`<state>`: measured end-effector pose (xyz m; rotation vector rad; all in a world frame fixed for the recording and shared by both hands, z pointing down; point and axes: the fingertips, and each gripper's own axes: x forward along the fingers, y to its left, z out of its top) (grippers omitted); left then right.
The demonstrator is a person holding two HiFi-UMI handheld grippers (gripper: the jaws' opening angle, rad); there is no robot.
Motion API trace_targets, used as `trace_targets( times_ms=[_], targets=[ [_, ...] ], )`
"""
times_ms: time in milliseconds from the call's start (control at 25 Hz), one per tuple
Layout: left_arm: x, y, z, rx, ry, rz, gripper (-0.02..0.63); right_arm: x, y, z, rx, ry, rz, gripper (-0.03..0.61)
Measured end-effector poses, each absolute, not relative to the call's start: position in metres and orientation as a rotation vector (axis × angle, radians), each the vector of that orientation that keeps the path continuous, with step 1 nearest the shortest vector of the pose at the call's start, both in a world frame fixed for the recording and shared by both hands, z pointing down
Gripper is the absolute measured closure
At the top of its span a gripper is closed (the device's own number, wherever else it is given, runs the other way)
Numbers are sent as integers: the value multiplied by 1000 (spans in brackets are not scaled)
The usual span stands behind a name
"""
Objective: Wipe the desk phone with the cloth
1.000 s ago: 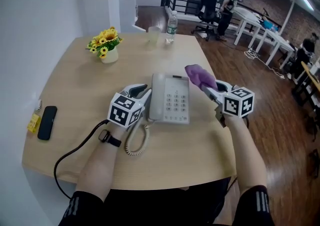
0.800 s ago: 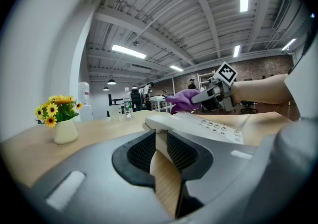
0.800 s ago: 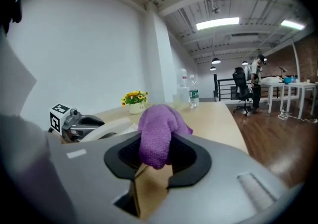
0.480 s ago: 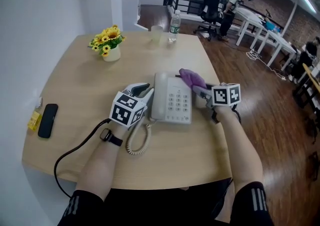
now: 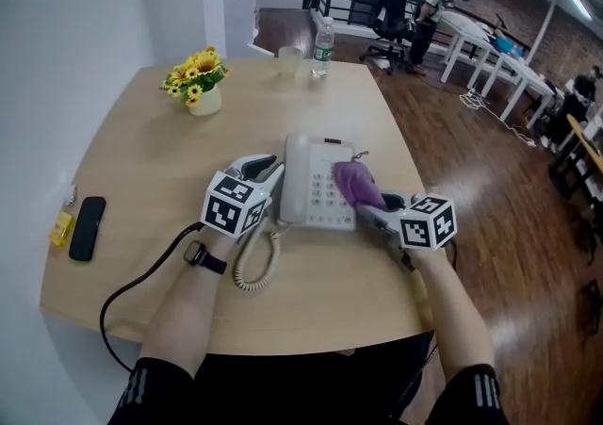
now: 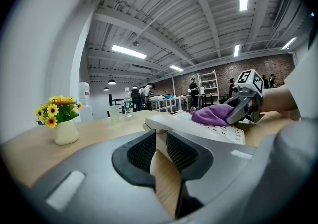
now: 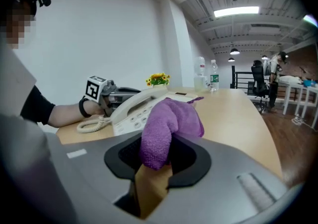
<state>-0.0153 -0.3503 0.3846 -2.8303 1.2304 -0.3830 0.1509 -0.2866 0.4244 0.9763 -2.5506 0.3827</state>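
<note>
The round wooden bench (image 5: pixel 141 159) carried the white desk phone (image 5: pixel 318 195) near its middle, toward the person's side. The left gripper (image 5: pixel 267 171) stood at the phone's left edge, its jaws drawn narrow and clamped on the end of the handset (image 5: pixel 294 178), which lay in its cradle along the phone's left side. The right gripper (image 5: pixel 370 213) came in from the phone's right side, its jaws pinched tight on a purple cloth (image 5: pixel 350 183). The cloth stuck out ahead of those jaws and lay on the phone's keypad, covering its right part. A pot of sunflowers (image 5: pixel 200 84) stood well beyond the phone to its far left. A water bottle (image 5: pixel 323 41) and a clear cup (image 5: pixel 287 63) stood at the bench's edge straight beyond the phone. A black mobile phone (image 5: pixel 85 228) lay far to the phone's left. The coiled cord (image 5: pixel 252 268) hung just before the phone's near left corner.
</note>
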Motion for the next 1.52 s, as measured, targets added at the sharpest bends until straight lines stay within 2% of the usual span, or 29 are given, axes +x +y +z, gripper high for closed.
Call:
trace_targets(
  times_ms=[560,920,1240,1520],
  targets=[
    [-15,-350,385,-2831,1231,-382,551,128,-205,431,747,-2518,234,460],
    [-15,-350,385,-2831,1231,-383,551,164,-264,363,1136,-2623,29,457],
    [-16,-350,384,-2830,1231,-385,551,211,-322,381,1398,-2645,210,457],
    [-16,-350,384,-2830,1229,-384,551,222,-324,391,1454,-2629,184,457]
  ],
)
